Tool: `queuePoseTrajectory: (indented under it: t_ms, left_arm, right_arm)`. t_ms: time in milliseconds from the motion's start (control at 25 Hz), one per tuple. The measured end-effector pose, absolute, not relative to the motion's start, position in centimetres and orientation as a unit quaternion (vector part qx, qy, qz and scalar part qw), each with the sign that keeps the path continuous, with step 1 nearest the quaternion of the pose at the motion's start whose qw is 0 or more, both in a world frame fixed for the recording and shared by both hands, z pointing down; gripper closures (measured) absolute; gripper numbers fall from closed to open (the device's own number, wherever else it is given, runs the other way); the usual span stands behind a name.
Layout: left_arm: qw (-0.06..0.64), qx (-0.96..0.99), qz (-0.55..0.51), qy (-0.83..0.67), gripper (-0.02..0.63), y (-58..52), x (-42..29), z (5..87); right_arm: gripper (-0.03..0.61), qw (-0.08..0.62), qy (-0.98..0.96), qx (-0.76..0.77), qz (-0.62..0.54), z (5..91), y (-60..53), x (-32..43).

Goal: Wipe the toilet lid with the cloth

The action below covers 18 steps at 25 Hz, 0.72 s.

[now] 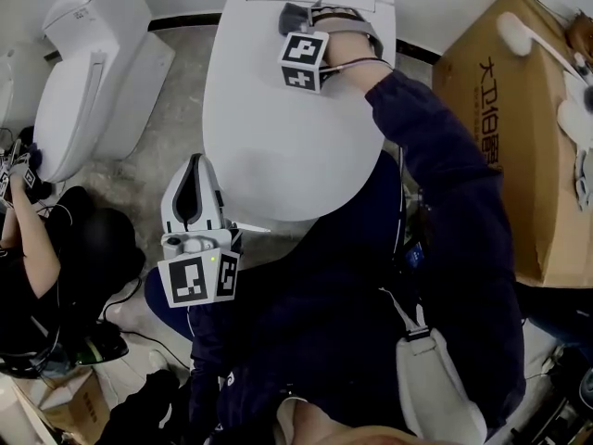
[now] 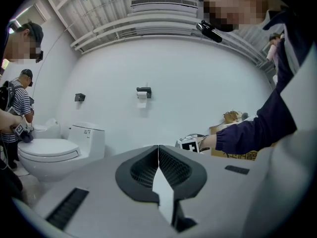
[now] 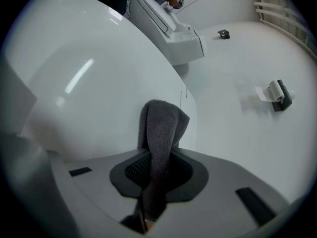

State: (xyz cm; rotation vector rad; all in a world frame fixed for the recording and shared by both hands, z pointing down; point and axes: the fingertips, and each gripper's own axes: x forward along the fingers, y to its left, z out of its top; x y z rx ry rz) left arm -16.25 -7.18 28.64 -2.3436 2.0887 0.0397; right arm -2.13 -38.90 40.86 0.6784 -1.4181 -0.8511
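Observation:
The white toilet lid (image 1: 278,128) lies closed below me in the head view. My right gripper (image 1: 298,15) reaches to the lid's far end, shut on a grey cloth (image 1: 295,17). In the right gripper view the cloth (image 3: 161,133) sticks out between the jaws and presses against the glossy lid (image 3: 94,83). My left gripper (image 1: 193,170) is held beside the lid's near left edge, shut and empty. From the left gripper view its tips (image 2: 158,148) meet, pointing towards the wall, away from the lid.
A second white toilet (image 1: 88,72) stands at the left, with a person (image 1: 37,248) crouching near it. A cardboard box (image 1: 519,137) holding brushes sits at the right. A toilet-roll holder (image 2: 143,93) hangs on the wall.

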Motion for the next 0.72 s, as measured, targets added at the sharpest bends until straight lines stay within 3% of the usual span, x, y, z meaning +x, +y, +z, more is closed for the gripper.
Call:
queuePoseTrajectory:
  t_ms: [720]
  left_arm:
    - [0.016,-0.763,0.035,0.645,0.598,-7.5,-18.3,28.0]
  right_arm:
    - [0.511,0.616,-0.677,0.190,-0.355,42.2,-17.0,-4.2]
